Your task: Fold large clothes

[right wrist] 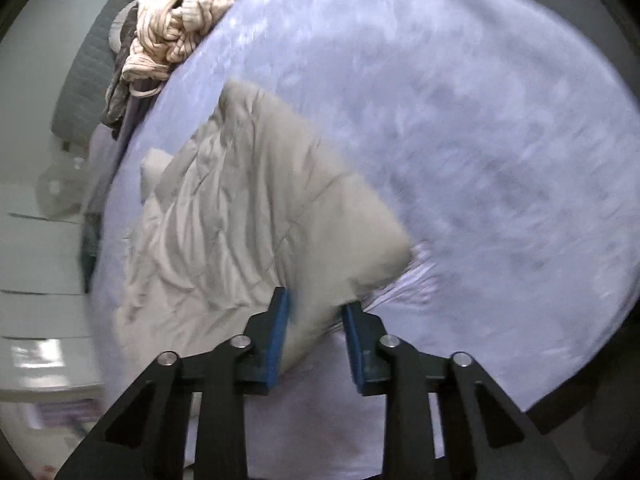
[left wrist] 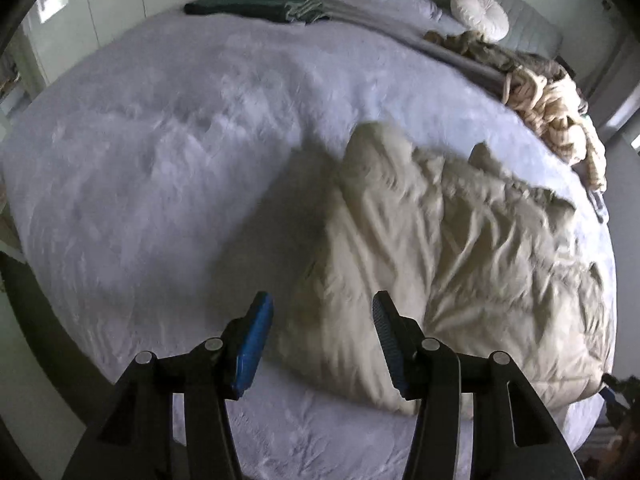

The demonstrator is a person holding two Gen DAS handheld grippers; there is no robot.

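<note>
A large beige garment point(left wrist: 452, 248) lies crumpled on the lilac bedspread point(left wrist: 168, 168), toward the bed's right side. My left gripper point(left wrist: 323, 340) is open and empty, hovering above the garment's near left edge. In the right wrist view, the same garment point(right wrist: 240, 208) lies ahead and a fold of it sits between the blue pads point(right wrist: 280, 336) of my right gripper point(right wrist: 316, 340). The jaws stand partly apart around the fold; whether they pinch it is unclear.
A pile of cream knit and grey clothes point(left wrist: 560, 100) lies at the bed's far right edge, and also shows in the right wrist view point(right wrist: 176, 32). A folded dark green item point(left wrist: 256, 6) and a round white cushion point(left wrist: 480, 14) sit near the headboard.
</note>
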